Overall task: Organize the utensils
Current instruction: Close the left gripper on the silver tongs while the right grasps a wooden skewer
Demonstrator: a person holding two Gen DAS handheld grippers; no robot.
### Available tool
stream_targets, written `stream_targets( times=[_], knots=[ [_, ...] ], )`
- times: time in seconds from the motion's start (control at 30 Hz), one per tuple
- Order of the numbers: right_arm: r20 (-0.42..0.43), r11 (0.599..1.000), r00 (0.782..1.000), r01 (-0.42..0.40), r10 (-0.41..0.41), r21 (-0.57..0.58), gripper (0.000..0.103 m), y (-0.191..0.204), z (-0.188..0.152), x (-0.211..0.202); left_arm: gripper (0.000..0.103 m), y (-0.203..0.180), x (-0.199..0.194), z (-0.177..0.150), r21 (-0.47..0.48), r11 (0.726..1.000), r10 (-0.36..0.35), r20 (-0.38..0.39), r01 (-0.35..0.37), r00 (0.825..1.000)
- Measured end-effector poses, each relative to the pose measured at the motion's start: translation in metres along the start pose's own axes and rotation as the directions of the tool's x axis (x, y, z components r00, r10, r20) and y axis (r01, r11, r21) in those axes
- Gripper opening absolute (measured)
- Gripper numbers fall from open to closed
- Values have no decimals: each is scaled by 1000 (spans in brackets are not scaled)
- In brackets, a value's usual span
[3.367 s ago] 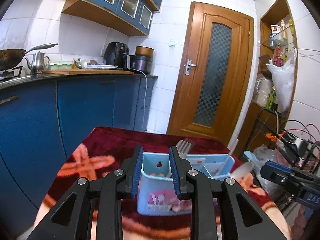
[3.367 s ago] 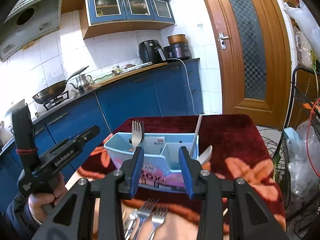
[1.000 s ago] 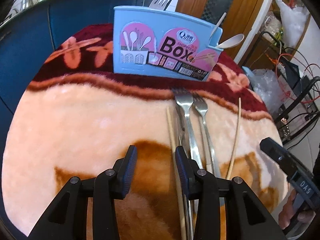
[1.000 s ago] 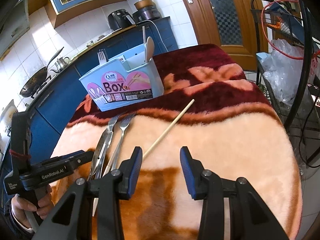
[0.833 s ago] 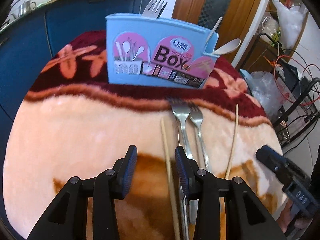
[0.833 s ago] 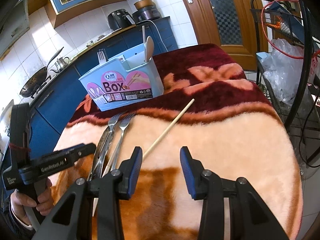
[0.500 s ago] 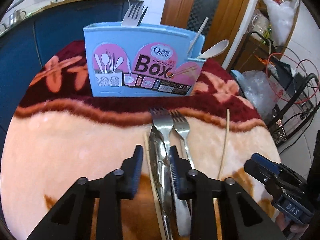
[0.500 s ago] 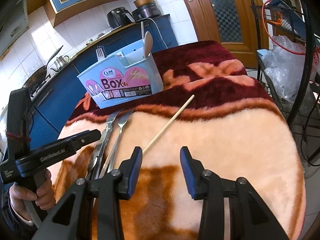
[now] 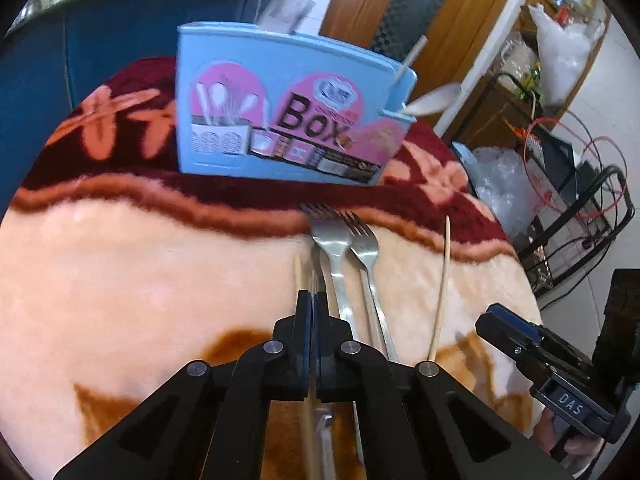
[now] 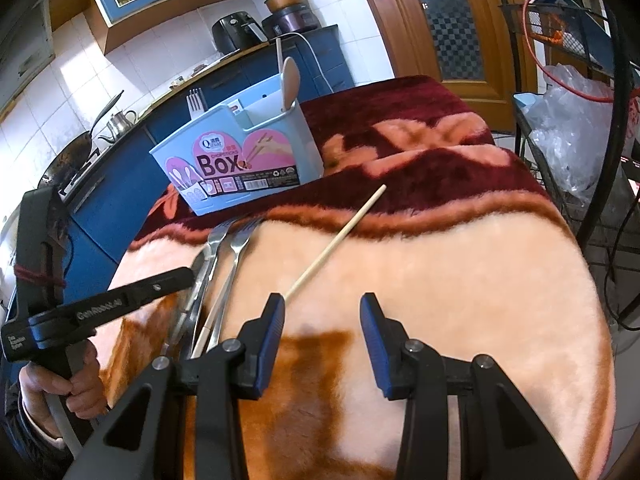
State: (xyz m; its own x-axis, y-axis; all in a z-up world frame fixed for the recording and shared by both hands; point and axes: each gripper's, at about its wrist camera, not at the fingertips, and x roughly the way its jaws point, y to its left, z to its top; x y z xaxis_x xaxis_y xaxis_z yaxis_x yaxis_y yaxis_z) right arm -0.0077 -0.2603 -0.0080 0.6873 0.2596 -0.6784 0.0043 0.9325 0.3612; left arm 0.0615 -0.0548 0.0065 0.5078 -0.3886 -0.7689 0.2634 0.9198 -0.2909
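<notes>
A light blue utensil box [image 9: 288, 112] marked "Box" stands on the blanket; it also shows in the right wrist view [image 10: 240, 164], holding a fork, a spoon and a chopstick. Two forks [image 9: 344, 248] and a flat metal utensil [image 9: 316, 276] lie side by side before it, with a chopstick [image 9: 298, 276] on their left and another [image 9: 442, 276] on their right. My left gripper [image 9: 312, 300] is shut on the flat metal utensil, low over the blanket. My right gripper [image 10: 322, 312] is open and empty, above the blanket beside the right chopstick [image 10: 340, 236].
A plush peach and maroon blanket [image 10: 460, 272] covers the table. Blue kitchen cabinets [image 10: 132, 148] run along the left and back. A wire rack with plastic bags [image 10: 572, 128] stands to the right. A wooden door [image 10: 452, 20] is behind.
My left gripper has moved forward and down over the utensils and its jaws have closed on the flat metal one. My right gripper has stayed nearly still and open.
</notes>
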Motion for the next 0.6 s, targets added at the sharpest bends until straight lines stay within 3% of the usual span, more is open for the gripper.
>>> stream_targets(
  times=[0.17,0.4,0.6],
  knots=[
    [-13,1000,1000,11,-11,-17,42,2,6,3,1,25,-14,9,-44,998,43,39,-41,998],
    [-96,1000,995,4,-4,8,42,2,22,20,1,60,-26,15,-101,989,115,60,-109,992],
    [-183,1000,983,15,-14,3,42,15,39,41,1,77,-34,15,-139,987,91,82,-79,992]
  ],
)
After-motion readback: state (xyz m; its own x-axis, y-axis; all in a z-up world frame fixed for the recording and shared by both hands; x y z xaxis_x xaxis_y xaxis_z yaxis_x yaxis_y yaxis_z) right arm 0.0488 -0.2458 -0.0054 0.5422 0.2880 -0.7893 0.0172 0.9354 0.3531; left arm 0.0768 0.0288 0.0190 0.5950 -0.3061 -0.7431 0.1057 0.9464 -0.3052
